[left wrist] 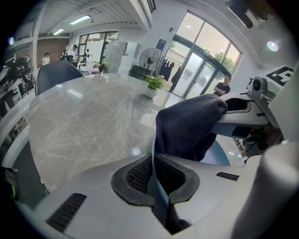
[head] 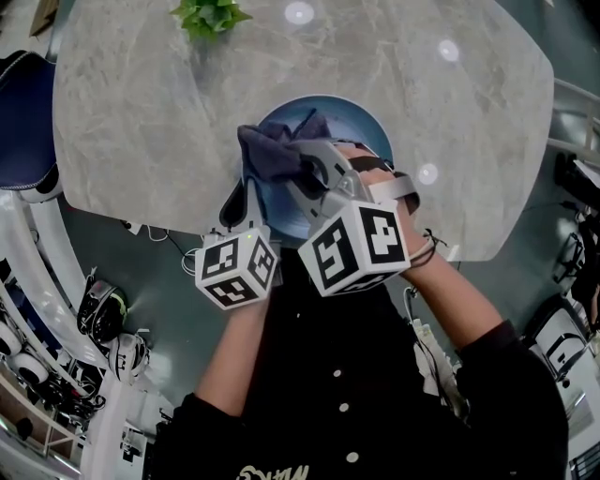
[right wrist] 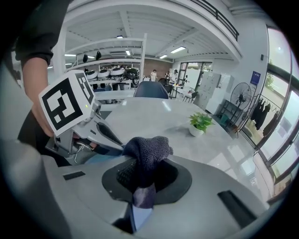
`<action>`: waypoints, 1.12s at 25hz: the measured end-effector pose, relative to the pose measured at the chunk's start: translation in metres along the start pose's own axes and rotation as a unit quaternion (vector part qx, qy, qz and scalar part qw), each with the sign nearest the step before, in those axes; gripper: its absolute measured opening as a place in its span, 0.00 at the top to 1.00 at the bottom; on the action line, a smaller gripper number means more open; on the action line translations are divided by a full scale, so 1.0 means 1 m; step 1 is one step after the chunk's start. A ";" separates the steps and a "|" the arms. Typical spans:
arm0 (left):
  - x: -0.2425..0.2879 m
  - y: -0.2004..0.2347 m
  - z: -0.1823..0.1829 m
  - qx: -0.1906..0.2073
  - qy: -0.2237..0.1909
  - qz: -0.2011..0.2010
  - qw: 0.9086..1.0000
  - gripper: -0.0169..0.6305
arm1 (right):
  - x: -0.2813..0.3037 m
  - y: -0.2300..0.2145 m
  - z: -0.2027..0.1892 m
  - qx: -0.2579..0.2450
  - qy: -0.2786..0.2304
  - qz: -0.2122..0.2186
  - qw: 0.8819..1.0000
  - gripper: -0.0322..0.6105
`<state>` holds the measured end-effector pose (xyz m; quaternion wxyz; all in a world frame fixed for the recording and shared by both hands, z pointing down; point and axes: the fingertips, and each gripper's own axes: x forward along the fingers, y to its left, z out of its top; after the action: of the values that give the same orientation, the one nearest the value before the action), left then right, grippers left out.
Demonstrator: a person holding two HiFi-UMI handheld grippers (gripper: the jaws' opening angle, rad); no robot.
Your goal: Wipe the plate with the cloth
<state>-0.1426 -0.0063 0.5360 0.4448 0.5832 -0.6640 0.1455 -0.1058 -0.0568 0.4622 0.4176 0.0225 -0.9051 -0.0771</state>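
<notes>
My left claw (left wrist: 155,179) is nearly closed, pinching the thin rim of the blue plate (head: 345,116), whose edge runs up between the ribbed pads. My right claw (right wrist: 142,182) is clamped on the dark cloth (right wrist: 146,151), which bunches up out of the jaws in a knitted lump. From the head view, the cloth presses against the left part of the plate's face, just beyond the left claw's tips, with the right claw reaching in across the plate from the near right. The two claws sit close together, their marker cubes side by side over the near edge of the grey marbled surface (head: 141,112), and the plate is at that near edge. I cannot tell whether it rests there or is lifted. A small green plant (head: 211,16) stands at the far edge, well apart from the plate, and a dark blue chair (head: 23,122) is at the left.
</notes>
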 end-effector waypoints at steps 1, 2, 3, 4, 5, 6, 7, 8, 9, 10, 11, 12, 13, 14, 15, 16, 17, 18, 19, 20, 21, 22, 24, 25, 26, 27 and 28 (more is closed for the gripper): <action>0.000 0.000 0.000 0.000 0.000 -0.001 1.000 0.93 | 0.004 0.001 -0.001 0.001 -0.003 0.000 1.000 0.90; 0.000 0.000 0.000 -0.001 -0.001 -0.002 1.000 0.93 | 0.009 0.003 -0.002 0.001 -0.004 0.001 1.000 0.90; 0.000 0.000 0.000 0.000 -0.001 -0.002 1.000 0.93 | 0.013 0.004 -0.003 0.001 -0.005 0.003 1.000 0.90; 0.000 0.000 0.000 0.000 -0.002 -0.003 1.000 0.93 | 0.017 0.006 -0.004 0.000 -0.005 0.005 1.000 0.90; -0.001 0.000 0.000 0.001 -0.002 -0.003 1.000 0.93 | 0.021 0.007 -0.005 0.000 -0.004 0.007 1.000 0.90; -0.001 0.000 0.000 0.002 -0.002 -0.003 1.000 0.93 | 0.025 0.009 -0.006 -0.002 -0.003 0.010 1.000 0.90; 0.000 0.000 0.000 0.003 -0.002 -0.004 1.000 0.93 | 0.029 0.010 -0.007 -0.004 -0.002 0.012 1.000 0.90; 0.000 0.000 0.000 0.004 -0.003 -0.005 1.000 0.93 | 0.033 0.012 -0.007 -0.006 -0.002 0.015 1.000 0.90; 0.000 0.000 -0.001 0.004 -0.003 -0.005 1.000 0.93 | 0.037 0.014 -0.007 -0.009 -0.004 0.017 1.000 0.90; 0.000 0.001 -0.001 0.005 -0.003 -0.005 1.000 0.93 | 0.041 0.016 -0.007 -0.011 -0.005 0.018 1.000 0.90; 0.000 0.001 -0.001 0.005 -0.002 -0.006 1.000 0.93 | 0.044 0.018 -0.007 -0.014 -0.005 0.018 1.000 0.90; 0.000 0.001 -0.001 0.005 -0.002 -0.006 1.000 0.93 | 0.047 0.019 -0.008 -0.017 -0.004 0.018 1.000 0.90; 0.000 0.001 -0.001 0.006 -0.002 -0.006 1.000 0.93 | 0.049 0.020 -0.009 -0.019 -0.001 0.018 1.000 0.90; 0.001 0.001 -0.001 0.006 -0.002 -0.006 1.000 0.93 | 0.052 0.022 -0.011 -0.020 0.001 0.019 1.000 0.90; 0.001 0.001 -0.001 0.006 -0.002 -0.005 1.000 0.93 | 0.054 0.023 -0.012 -0.019 0.002 0.020 1.000 0.90; 0.000 0.000 -0.001 0.007 -0.002 -0.005 1.000 0.93 | 0.056 0.023 -0.012 -0.018 0.002 0.022 1.000 0.90; 0.000 0.000 -0.001 0.007 -0.002 -0.004 1.000 0.93 | 0.058 0.024 -0.012 -0.016 0.001 0.024 1.000 0.90; 0.000 0.000 0.000 0.007 -0.002 -0.003 1.000 0.93 | 0.058 0.024 -0.012 -0.014 0.000 0.026 1.000 0.90; -0.001 0.000 0.000 0.006 -0.003 -0.003 1.000 0.93 | 0.059 0.025 -0.012 -0.012 0.000 0.027 1.000 0.90; -0.001 0.000 0.000 0.007 -0.002 -0.002 1.000 0.93 | 0.059 0.025 -0.012 -0.012 0.000 0.028 1.000 0.90; -0.001 0.000 0.000 0.007 -0.002 -0.002 1.000 0.93 | 0.060 0.025 -0.012 -0.012 0.000 0.028 1.000 0.90; -0.001 -0.001 0.000 0.008 -0.002 -0.002 1.000 0.93 | 0.060 0.025 -0.013 -0.014 0.002 0.027 1.000 0.90; 0.000 -0.001 0.000 0.009 -0.001 -0.001 1.000 0.93 | 0.060 0.025 -0.014 -0.019 0.009 0.025 0.999 0.90; 0.000 0.000 0.000 0.009 -0.001 0.000 1.000 0.93 | 0.061 0.025 -0.015 -0.022 0.012 0.024 0.999 0.90; 0.000 0.000 0.000 0.008 -0.001 0.000 1.000 0.93 | 0.061 0.025 -0.016 -0.023 0.015 0.023 0.999 0.90; 0.000 0.000 -0.001 0.007 0.000 0.001 1.000 0.93 | 0.061 0.026 -0.017 -0.024 0.017 0.024 0.999 0.90; 0.000 0.001 -0.001 0.007 0.000 0.002 1.000 0.93 | 0.061 0.026 -0.018 -0.023 0.019 0.025 0.999 0.90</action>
<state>-0.1428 -0.0054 0.5369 0.4408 0.5851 -0.6638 0.1508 -0.1310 -0.0399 0.5235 0.4365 -0.0082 -0.8955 -0.0867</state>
